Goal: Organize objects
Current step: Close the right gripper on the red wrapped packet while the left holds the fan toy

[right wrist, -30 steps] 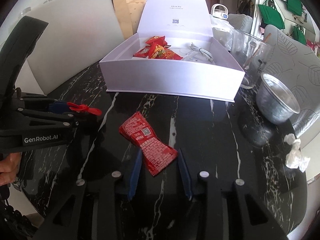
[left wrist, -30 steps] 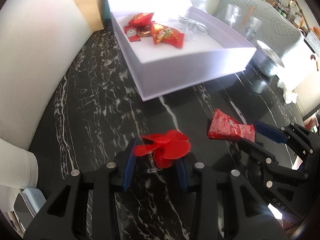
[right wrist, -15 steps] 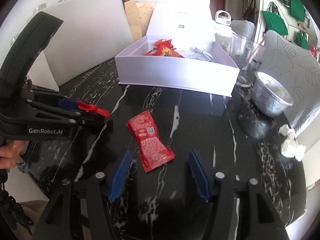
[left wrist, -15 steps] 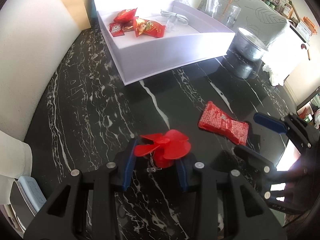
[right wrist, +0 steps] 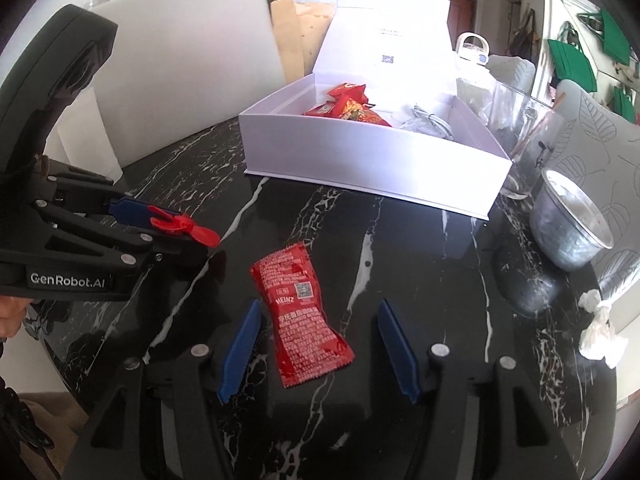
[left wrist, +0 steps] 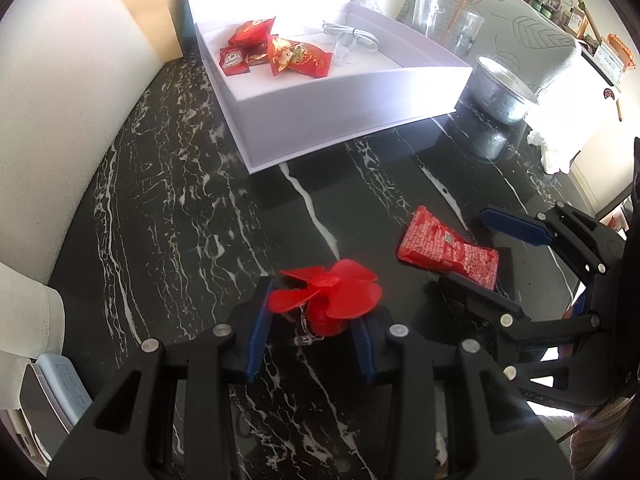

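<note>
Right gripper [right wrist: 318, 344] had just opened; its jaws stood wide either side of the ketchup packet [right wrist: 302, 314], pads clear, packet flat on the table [right wrist: 420, 280]. So the packet was released or not yet gripped, and likely still had to go in the box [right wrist: 372, 168]. Left gripper [left wrist: 310, 330] was clamped on the red fan [left wrist: 326, 294], held low over the table as a second earlier. The box, open, already held snacks [left wrist: 276, 50] and a cable [left wrist: 352, 36]. A metal bowl [right wrist: 572, 224], a glass [right wrist: 520, 136] and a tissue [right wrist: 600, 330] sat to the right, off the path.

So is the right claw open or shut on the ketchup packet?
Open. The right claw has just been opening; its blue pads stand clear on either side of the ketchup packet, which lies flat on the table.
</note>
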`<state>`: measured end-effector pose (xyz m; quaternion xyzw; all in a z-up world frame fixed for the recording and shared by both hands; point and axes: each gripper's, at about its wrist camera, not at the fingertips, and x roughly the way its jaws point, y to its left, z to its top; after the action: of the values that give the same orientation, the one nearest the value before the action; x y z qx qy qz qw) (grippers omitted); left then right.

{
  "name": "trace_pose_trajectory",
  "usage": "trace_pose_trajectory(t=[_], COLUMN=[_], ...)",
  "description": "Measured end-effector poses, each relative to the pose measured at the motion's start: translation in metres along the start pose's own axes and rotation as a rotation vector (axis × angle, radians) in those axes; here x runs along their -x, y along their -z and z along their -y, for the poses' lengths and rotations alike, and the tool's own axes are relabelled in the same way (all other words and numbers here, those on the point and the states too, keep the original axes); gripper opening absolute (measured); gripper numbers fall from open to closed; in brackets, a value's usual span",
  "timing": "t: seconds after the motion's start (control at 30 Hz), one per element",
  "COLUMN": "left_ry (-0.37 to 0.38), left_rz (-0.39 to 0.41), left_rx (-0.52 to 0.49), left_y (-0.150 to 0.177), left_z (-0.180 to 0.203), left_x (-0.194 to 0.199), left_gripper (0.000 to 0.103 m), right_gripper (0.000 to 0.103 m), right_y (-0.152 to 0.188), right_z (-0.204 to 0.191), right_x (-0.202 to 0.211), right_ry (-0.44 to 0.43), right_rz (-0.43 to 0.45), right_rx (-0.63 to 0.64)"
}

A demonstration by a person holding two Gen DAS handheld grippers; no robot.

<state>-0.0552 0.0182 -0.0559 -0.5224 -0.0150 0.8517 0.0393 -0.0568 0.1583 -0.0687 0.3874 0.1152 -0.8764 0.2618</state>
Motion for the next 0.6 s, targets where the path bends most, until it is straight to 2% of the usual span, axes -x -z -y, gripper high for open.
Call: trace_pose_trajectory(t=[0.1, 0.17, 0.2, 0.37, 0.6], left_ry=[0.001, -0.003, -0.005, -0.011, 0.009], left_rz=[0.002, 0.003, 0.005, 0.007, -0.002], left_rx=[0.001, -0.004, -0.005, -0.007, 0.005], left_y=[0.0000, -0.0003, -0.0002, 0.0005, 0.0018], left_z=[0.0003, 0.0007, 0.0008, 0.0017, 0.0005], left_x=[-0.0004, -0.0008, -0.0009, -0.0010, 0.0007], left_gripper=[0.035, 0.035, 0.035, 0.035, 0.035], right_gripper=[0.055, 0.030, 0.026, 0.021, 0.019], right_y=[0.0008, 0.0009, 0.0010, 0.0012, 0.0044], right_z=[-0.0025, -0.0057, -0.0076, -0.0084, -0.0040], right_x=[0.0011, 0.0028, 0.0031, 0.0035, 0.0092], right_ry=[0.007, 0.010, 0.014, 0.010, -0.024], right_rz=[0.002, -0.001, -0.003, -0.011, -0.010], right_rx=[-0.007, -0.004, -0.002, -0.028, -0.093])
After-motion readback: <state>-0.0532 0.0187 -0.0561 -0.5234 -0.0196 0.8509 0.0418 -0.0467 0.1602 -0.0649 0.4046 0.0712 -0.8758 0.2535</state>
